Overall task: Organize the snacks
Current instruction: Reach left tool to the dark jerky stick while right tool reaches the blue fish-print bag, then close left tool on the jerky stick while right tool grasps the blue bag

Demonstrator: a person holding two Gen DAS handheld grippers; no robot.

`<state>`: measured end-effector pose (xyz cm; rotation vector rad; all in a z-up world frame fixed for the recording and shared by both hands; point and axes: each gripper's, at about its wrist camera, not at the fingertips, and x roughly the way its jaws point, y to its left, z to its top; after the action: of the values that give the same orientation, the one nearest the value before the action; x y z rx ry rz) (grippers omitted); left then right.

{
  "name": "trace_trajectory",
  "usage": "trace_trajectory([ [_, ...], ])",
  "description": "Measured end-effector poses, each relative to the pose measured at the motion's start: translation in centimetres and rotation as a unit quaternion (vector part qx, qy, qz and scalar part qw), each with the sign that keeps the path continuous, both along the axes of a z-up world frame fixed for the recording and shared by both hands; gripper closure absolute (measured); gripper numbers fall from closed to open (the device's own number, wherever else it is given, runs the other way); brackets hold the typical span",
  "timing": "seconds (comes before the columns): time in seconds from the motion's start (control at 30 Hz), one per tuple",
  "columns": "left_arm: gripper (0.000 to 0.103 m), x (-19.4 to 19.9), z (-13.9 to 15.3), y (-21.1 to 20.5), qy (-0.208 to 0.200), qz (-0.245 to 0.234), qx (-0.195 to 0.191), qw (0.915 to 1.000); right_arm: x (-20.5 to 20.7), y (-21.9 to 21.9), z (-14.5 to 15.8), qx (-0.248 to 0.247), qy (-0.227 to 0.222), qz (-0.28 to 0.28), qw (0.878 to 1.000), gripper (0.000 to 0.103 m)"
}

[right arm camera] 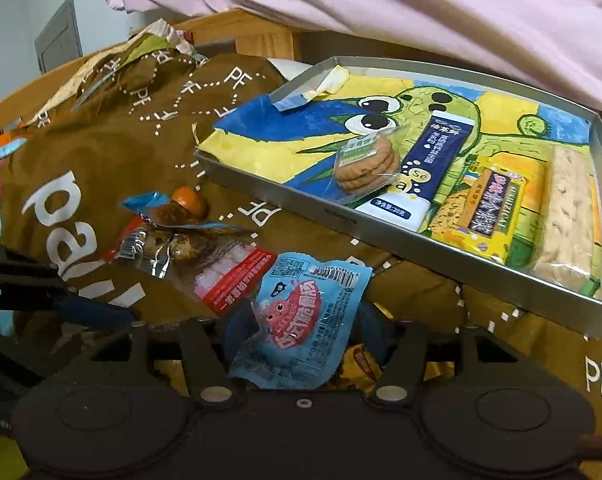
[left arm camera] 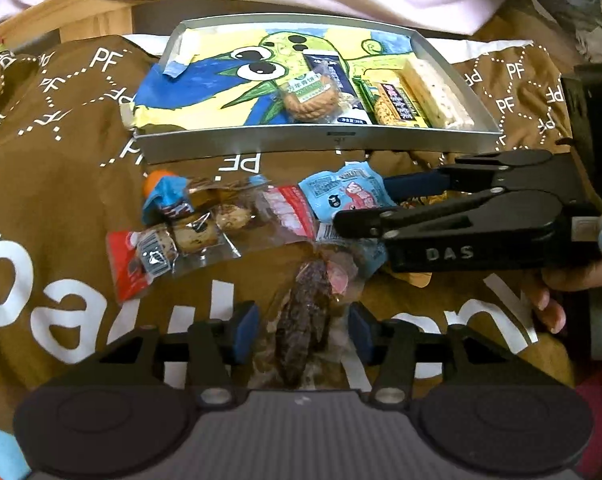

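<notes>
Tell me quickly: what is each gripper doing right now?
Left gripper: open around a sausage, not clamped.
Right gripper: shut on a blue packet.

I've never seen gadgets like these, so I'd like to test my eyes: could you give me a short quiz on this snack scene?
1. True or false: the cookie packet lies inside the metal tray.
2. Fill in: the light blue packet sits between the ___ gripper's fingers.
3. What lies between the left gripper's fingers? A cookie packet, B dark sausage, C light blue packet.
Key: 1 true; 2 right gripper; 3 B.
</notes>
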<state>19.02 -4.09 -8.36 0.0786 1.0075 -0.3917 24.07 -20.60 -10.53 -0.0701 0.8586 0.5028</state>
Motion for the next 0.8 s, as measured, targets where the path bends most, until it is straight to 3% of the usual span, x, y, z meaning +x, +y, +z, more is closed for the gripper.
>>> trace_trajectory([
  [0.17,0.041,-0.1,-0.4,-0.7,-0.003,-0.016,0.019,0.9997,-0.1,1.1,-0.1,-0.027,0.0,-0.006,1.0,0.043],
  [0.33,0.037,-0.4,-0.3,-1.6,-0.007,-0.035,0.039,0.9986,0.4,0.9,0.3,-0.012,0.031,-0.037,0.999,0.048],
  [0.57,0.032,-0.1,-0.4,-1.8,0.008,-0.043,0.045,0.9981,1.0,0.3,0.1,0.015,0.044,-0.052,0.998,0.042],
  [0.67,0.033,-0.3,-0.5,-2.0,0.004,-0.047,0.051,0.9976,1.2,1.0,0.0,-0.001,0.038,-0.05,0.998,0.042],
  [0.8,0.048,-0.3,-0.4,-1.7,0.002,-0.044,0.048,0.9979,1.2,1.0,0.1,0.005,0.034,-0.05,0.998,0.05],
])
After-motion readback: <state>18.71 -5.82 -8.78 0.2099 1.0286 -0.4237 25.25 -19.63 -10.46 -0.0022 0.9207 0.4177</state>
